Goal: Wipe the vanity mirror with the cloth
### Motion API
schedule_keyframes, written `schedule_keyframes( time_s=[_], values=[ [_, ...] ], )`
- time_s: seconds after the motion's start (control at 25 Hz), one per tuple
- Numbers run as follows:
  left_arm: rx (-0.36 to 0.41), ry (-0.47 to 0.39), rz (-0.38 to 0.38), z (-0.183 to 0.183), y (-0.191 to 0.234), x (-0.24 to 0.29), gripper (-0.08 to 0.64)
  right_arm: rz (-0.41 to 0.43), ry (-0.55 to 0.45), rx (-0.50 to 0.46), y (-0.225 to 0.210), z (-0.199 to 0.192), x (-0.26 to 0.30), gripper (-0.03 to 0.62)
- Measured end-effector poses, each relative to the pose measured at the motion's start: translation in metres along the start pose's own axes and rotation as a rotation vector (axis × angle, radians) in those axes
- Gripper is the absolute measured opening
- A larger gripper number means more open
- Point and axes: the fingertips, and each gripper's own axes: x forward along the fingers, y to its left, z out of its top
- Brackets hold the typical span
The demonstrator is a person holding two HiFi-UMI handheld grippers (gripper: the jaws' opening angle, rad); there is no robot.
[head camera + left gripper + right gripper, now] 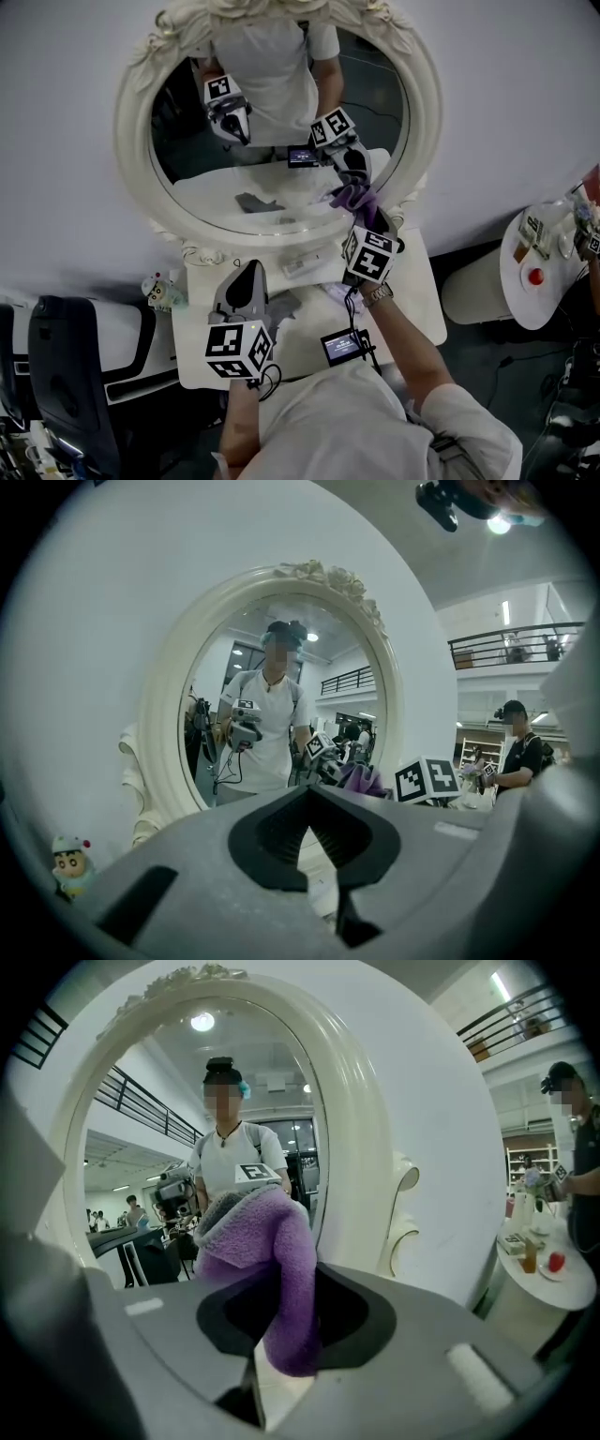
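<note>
The oval vanity mirror [281, 122] in its ornate white frame stands at the back of the white vanity table [412, 300]. My right gripper [364, 208] is shut on a purple cloth [354, 196] and holds it against the lower right of the glass. In the right gripper view the cloth [267, 1260] bulges out between the jaws of the right gripper [281, 1309], close to the mirror [169, 1101]. My left gripper [250, 272] hovers over the table's left side, shut and holding nothing. The left gripper view shows that gripper [311, 797] facing the mirror [272, 658].
A small figurine [161, 291] stands at the table's left edge. A grey rag [284, 303] and a small white box [302, 266] lie on the tabletop. At the right is a round side table [548, 300] carrying bottles. A black chair [66, 375] is at the left.
</note>
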Motion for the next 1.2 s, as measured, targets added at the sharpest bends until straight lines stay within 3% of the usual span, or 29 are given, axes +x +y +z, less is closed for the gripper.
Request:
schedule_keyframes(
  time_s=[0.16,0.36,0.56,0.76,1.04,1.2],
  values=[
    [-0.01,-0.001,0.027,-0.001,0.019,-0.01,0.003,0.044,0.008,0.009,0.027,-0.008,-0.01,0.11],
    [-0.024,-0.012,0.05,0.002,0.04,-0.02,0.003,0.18,0.041,-0.083,0.105,-0.035,-0.02,0.11],
    [-0.042,-0.049,0.024,-0.001,0.041,-0.03,0.003,0.31,0.104,-0.139,0.178,-0.073,-0.022,0.11],
    [-0.026,0.008,0.078,-0.019,0.058,-0.046,0.003,0.419,0.164,-0.198,0.241,-0.111,-0.02,0.11],
    [-0.036,0.048,0.176,-0.032,0.09,-0.059,0.003,0.41,0.173,-0.203,0.254,-0.129,0.002,0.109],
    [-0.025,0.063,0.17,-0.036,0.086,-0.056,0.003,0.395,0.166,-0.214,0.243,-0.133,0.004,0.109]
  ],
)
